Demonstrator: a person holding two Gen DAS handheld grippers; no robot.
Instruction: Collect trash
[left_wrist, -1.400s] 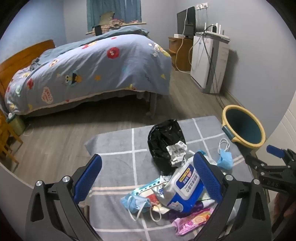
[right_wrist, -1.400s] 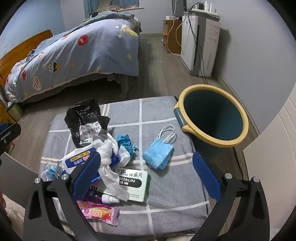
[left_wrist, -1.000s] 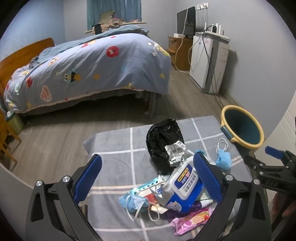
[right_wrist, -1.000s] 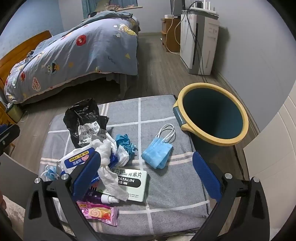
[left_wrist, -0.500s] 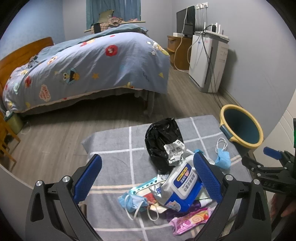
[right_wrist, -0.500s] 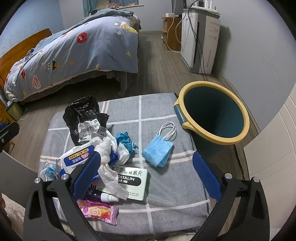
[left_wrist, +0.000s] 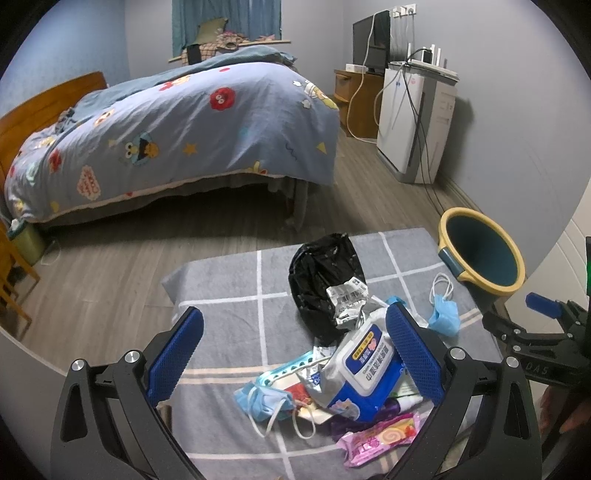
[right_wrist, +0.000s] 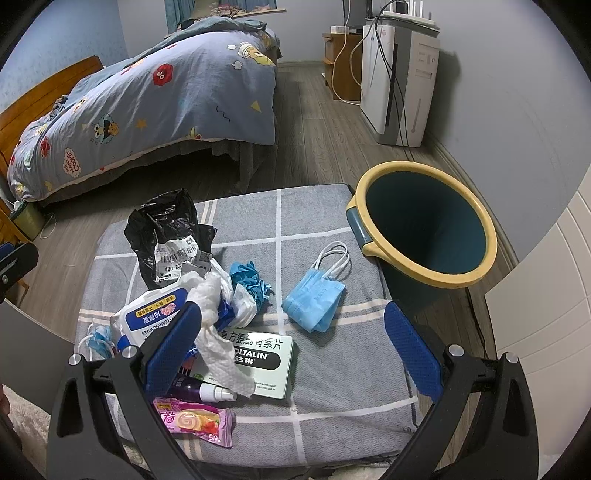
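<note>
Trash lies on a grey checked cushion (right_wrist: 332, 373): a black plastic bag (right_wrist: 162, 225), a wet-wipes pack (right_wrist: 147, 317), crumpled tissue (right_wrist: 218, 347), a green medicine box (right_wrist: 266, 365), a blue face mask (right_wrist: 314, 299), a pink snack wrapper (right_wrist: 195, 421) and a small bottle (right_wrist: 207, 391). A blue bin with a yellow rim (right_wrist: 424, 229) stands right of the cushion. My right gripper (right_wrist: 291, 354) is open and empty above the cushion's near edge. My left gripper (left_wrist: 295, 350) is open and empty over the pile, its fingers either side of the wipes pack (left_wrist: 365, 373). The bin also shows in the left wrist view (left_wrist: 480, 258).
A bed with a blue patterned duvet (left_wrist: 177, 136) stands behind the cushion across a wood floor (left_wrist: 92, 273). A white appliance with cables (right_wrist: 399, 74) stands by the right wall. A white panel (right_wrist: 539, 332) is at the right.
Both grippers stay open and have drifted only slightly. The trash has not moved.
</note>
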